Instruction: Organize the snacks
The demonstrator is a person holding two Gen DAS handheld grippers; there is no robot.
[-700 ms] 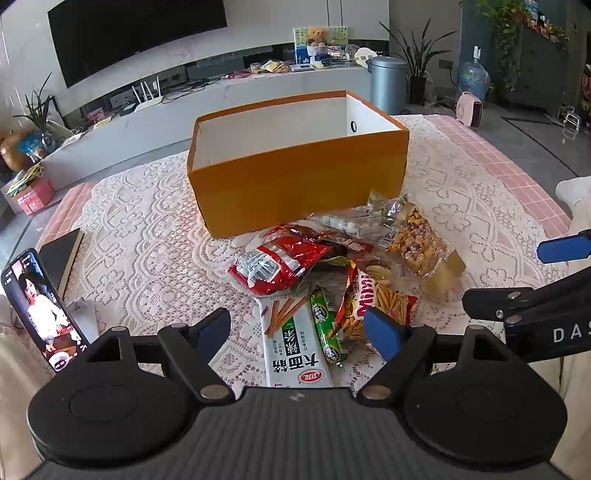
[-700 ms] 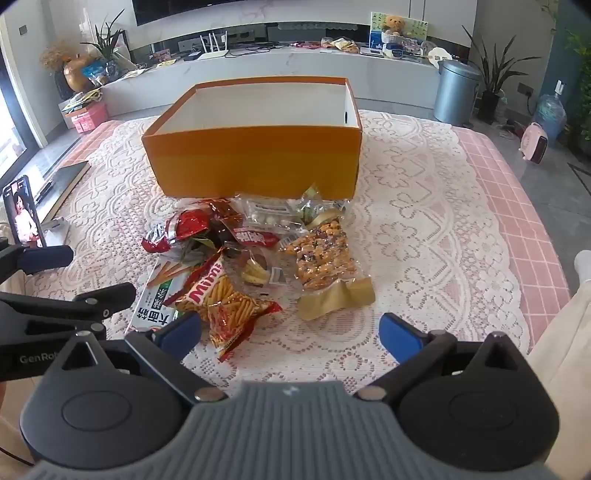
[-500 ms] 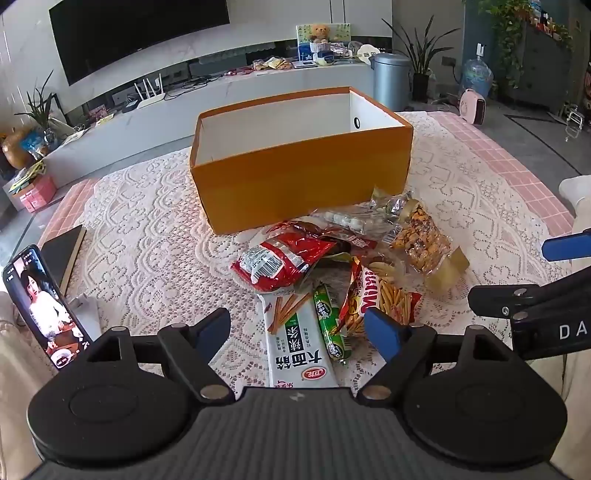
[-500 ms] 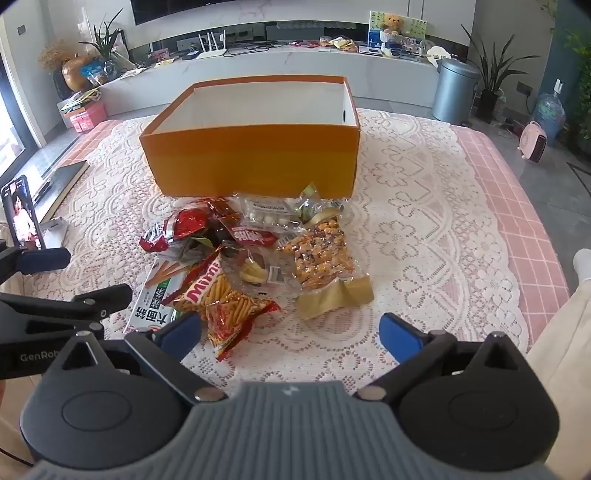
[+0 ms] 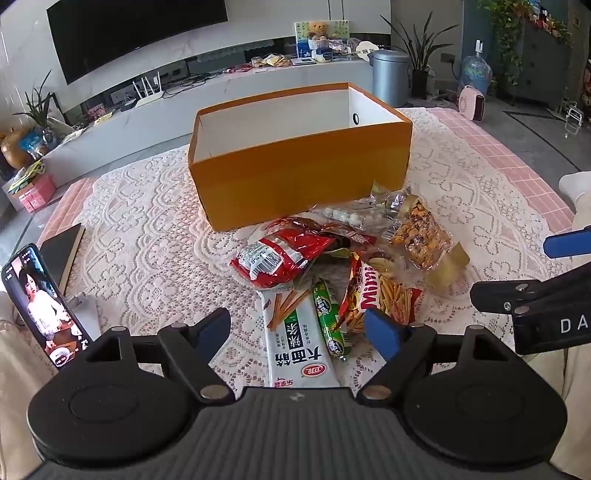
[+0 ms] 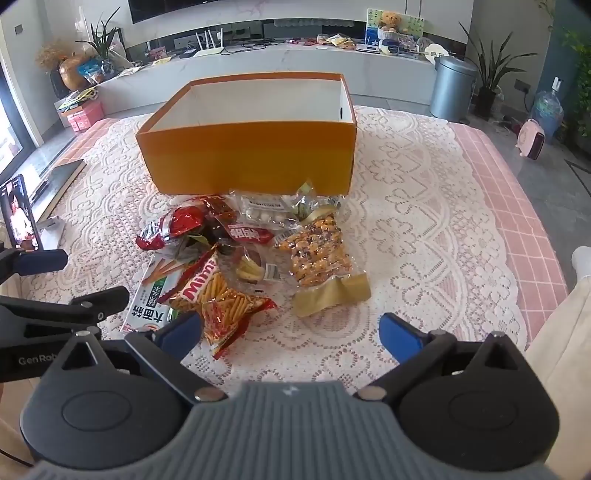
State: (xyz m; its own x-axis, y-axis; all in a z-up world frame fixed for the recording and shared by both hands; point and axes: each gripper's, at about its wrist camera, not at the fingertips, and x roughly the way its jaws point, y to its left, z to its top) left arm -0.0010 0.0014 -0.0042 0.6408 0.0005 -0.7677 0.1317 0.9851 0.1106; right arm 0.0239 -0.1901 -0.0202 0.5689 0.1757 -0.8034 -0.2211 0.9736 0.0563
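Lace tablecloth before a living-room TV

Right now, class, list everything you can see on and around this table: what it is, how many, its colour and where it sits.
Box: one, orange, white inside, open, behind the snacks.
Snack packets: a loose pile in front of the box; count unclear; red, white, green, clear.
Tablecloth: one, cream lace over pink.
Phone: one, lit screen, table's left edge.
Bin: one, grey, on the floor beyond the table.
Left gripper: black, blue pads, open, empty.
Right gripper: same, open, empty.
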